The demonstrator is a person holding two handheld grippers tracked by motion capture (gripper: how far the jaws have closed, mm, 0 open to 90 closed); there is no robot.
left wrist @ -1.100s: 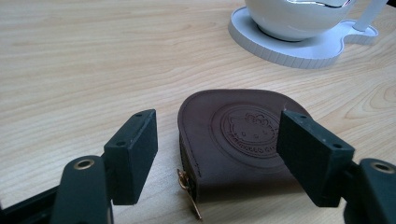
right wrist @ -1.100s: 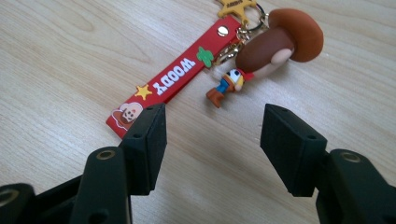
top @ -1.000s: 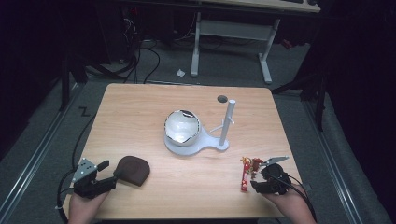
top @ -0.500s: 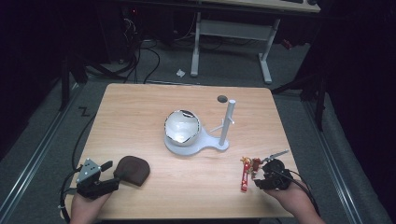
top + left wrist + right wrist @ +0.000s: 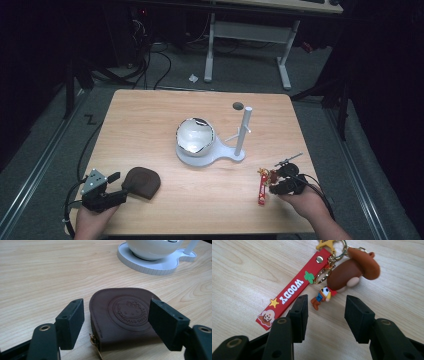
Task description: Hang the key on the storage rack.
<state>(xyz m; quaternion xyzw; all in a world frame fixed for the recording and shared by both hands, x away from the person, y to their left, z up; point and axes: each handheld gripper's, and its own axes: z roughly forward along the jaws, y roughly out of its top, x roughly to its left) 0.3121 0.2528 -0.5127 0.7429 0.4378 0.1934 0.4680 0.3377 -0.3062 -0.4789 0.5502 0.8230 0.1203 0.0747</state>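
Though fingers cover it | pouch (image 5: 120, 317) edge hidden | grip perhaps loose

Pouch (image 5: 142, 182) left, keychain (image 5: 263, 186) right

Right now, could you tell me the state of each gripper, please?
Left gripper: open, jaws either side of the brown coin pouch, not pressing it.
Right gripper: open, jaws just been closing, short of the Woody keychain.

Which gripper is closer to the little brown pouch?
Left. The left gripper sits right at the brown pouch, its open jaws either side of it without pressing. The right gripper is far across the table, by the red keychain.
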